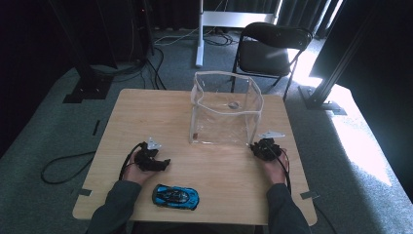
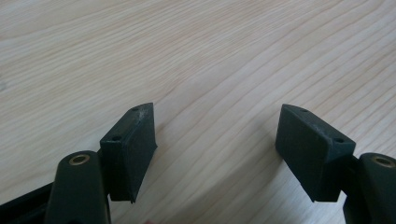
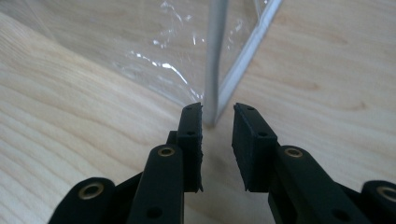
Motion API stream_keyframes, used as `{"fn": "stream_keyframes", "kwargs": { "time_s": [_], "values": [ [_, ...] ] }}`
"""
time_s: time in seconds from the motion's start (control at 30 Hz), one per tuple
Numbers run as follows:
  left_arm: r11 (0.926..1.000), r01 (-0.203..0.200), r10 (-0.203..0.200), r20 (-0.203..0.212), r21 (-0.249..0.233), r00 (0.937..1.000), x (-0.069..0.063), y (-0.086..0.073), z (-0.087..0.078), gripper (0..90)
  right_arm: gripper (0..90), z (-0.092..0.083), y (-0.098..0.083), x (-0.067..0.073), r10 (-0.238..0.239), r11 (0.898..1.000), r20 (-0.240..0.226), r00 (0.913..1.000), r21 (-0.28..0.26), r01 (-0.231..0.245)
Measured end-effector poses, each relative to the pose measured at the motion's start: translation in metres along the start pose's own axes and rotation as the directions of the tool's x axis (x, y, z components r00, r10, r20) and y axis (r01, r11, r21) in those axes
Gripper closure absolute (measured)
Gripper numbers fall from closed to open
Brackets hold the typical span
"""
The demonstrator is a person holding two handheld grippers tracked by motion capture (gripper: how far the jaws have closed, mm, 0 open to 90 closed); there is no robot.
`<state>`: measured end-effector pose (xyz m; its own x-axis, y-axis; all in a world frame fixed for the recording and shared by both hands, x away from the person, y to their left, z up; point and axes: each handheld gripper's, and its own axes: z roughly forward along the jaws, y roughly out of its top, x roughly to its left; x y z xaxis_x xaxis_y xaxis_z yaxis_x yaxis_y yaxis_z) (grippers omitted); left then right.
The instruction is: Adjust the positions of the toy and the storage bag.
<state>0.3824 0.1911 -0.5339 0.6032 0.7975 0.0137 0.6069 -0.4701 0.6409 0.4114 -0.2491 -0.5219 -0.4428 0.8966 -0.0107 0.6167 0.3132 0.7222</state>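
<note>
**Right jaws at the box's corner**

We see the clear plastic box (image 1: 225, 108) standing mid-table toward the far edge. Our right gripper (image 3: 217, 122) sits at its near right corner, jaws narrowly apart with the corner seam between them, not pressing. Our left gripper (image 2: 217, 140) hovers wide apart over bare wood, near the blue toy car (image 1: 175, 196) at the table's (image 1: 146, 112) near edge.

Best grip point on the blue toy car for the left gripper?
Take the blue toy car across its narrow midsection, coming from above, one finger on each long flank. It lies flat on its wheels, lengthwise along the table's near edge, so the flanks are likely the flattest parallel faces. The left gripper sits open just beyond it.
</note>
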Motion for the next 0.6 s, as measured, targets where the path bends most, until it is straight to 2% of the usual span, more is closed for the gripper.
{"fn": "stream_keyframes", "kwargs": {
  "time_s": [0.1,0.2,0.27,0.33,0.43,0.53,0.6],
  "values": [
    [0.9997,-0.014,0.014,0.008,0.021,0.9999,-0.001,0.007,0.003,30.1,80.2,0.002,0.006,0.001,-0.011,1.000,-0.007,0.9999,0.001,0.011],
    [0.9994,-0.023,0.023,0.016,0.027,0.9996,-0.004,0.015,0.007,38.3,85.9,0.004,0.010,0.003,-0.030,1.000,-0.001,0.9996,0.005,0.030],
    [0.9993,-0.033,0.032,0.027,0.017,0.9991,-0.007,0.020,0.011,45.6,87.5,0.004,0.010,0.006,-0.050,0.999,0.006,0.9987,0.010,0.050],
    [0.9988,-0.049,0.049,0.028,0.005,0.9984,-0.009,0.027,0.015,50.8,87.6,0.003,0.010,0.011,-0.075,0.997,-0.008,0.9972,0.008,0.075],
    [0.9987,-0.043,0.045,0.060,-0.028,0.9972,-0.009,0.042,0.021,54.6,87.7,0.002,0.009,0.018,-0.097,0.995,-0.011,0.9952,0.008,0.097],
    [0.9967,-0.046,0.051,0.065,-0.067,0.9966,-0.008,0.060,0.026,58.3,87.7,0.002,0.008,0.020,-0.102,0.995,-0.015,0.9947,0.006,0.102],
    [0.9961,-0.053,0.058,0.062,-0.071,0.9964,-0.007,0.064,0.027,60.0,87.6,0.002,0.008,0.019,-0.103,0.995,-0.018,0.9945,0.010,0.103]
  ]
}}
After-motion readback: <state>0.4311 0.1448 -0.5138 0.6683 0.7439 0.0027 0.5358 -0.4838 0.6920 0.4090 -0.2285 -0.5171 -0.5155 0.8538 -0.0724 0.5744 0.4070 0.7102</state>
